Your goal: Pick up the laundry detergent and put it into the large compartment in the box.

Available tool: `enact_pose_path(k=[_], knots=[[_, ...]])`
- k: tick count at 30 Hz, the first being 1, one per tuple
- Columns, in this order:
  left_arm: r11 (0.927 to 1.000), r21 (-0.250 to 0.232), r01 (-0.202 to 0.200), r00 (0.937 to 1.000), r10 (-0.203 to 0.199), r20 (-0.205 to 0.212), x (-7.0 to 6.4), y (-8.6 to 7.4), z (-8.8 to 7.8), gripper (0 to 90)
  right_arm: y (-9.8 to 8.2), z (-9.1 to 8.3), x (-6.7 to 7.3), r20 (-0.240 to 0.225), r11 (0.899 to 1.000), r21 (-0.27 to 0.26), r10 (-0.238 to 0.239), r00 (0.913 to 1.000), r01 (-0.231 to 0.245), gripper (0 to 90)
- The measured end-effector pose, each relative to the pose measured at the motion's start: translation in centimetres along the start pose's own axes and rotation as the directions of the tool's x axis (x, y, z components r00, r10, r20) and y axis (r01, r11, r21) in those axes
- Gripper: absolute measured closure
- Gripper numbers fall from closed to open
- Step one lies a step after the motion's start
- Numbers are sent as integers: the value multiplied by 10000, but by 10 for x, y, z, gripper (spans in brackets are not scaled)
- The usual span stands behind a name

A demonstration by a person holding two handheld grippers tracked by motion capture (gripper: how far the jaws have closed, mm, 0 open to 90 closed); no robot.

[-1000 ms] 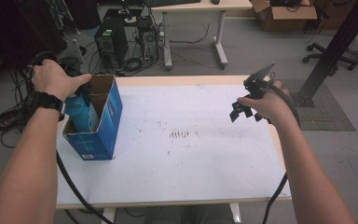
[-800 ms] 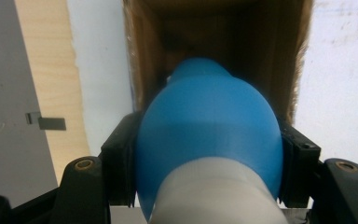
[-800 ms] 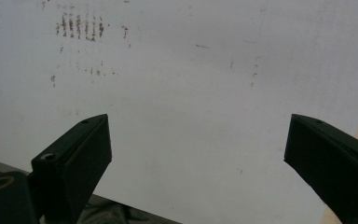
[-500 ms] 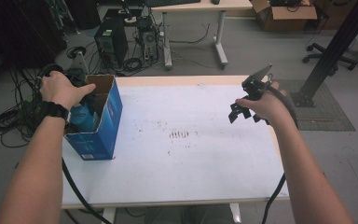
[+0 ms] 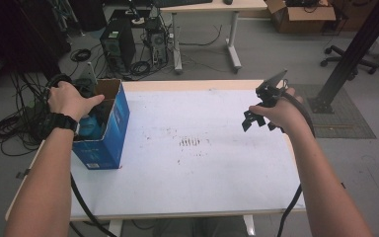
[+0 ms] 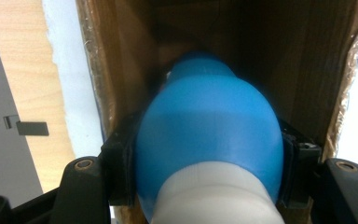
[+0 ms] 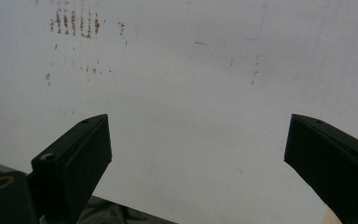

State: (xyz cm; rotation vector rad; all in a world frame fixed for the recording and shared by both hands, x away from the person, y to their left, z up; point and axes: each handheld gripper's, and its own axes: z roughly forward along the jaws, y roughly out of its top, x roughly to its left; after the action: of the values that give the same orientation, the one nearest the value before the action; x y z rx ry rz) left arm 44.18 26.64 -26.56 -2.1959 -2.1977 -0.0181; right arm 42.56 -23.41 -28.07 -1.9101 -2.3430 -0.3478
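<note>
An open blue cardboard box (image 5: 109, 129) stands at the table's left edge. My left hand reaches down into it from above and covers most of the left gripper (image 5: 90, 120). In the left gripper view, that gripper (image 6: 209, 156) is shut on a rounded blue object with a white end (image 6: 209, 135), held between the box's brown inner walls (image 6: 121, 70). The right gripper (image 5: 258, 123) hovers over the right side of the white table (image 5: 192, 182). Its jaws (image 7: 196, 126) stand open and wide apart with nothing between them.
Faint brown marks (image 5: 191, 142) dot the middle of the tabletop. Beyond the far edge are computer towers (image 5: 116, 47) and another desk's legs (image 5: 234, 42). Cables (image 5: 10, 123) lie on the floor at left. A black post (image 5: 348, 54) rises at the right.
My left hand has sunk deeper into the blue box with the blue object still gripped. The right hand and its gripper have kept still.
</note>
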Motion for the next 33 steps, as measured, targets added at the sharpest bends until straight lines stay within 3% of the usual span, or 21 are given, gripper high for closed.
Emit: enact_pose_path(k=[13, 33], knots=[[9999, 106, -19, 10000, 19, 7, -1, 2, 11, 374, 0, 5, -1, -3, 10000, 91, 10, 10000, -10, 76], [10000, 80, -30, 9999, 30, 98, 1, 3, 12, 371, 0, 8, 0, -49, 9999, 139, 10, 10000, -9, 76]])
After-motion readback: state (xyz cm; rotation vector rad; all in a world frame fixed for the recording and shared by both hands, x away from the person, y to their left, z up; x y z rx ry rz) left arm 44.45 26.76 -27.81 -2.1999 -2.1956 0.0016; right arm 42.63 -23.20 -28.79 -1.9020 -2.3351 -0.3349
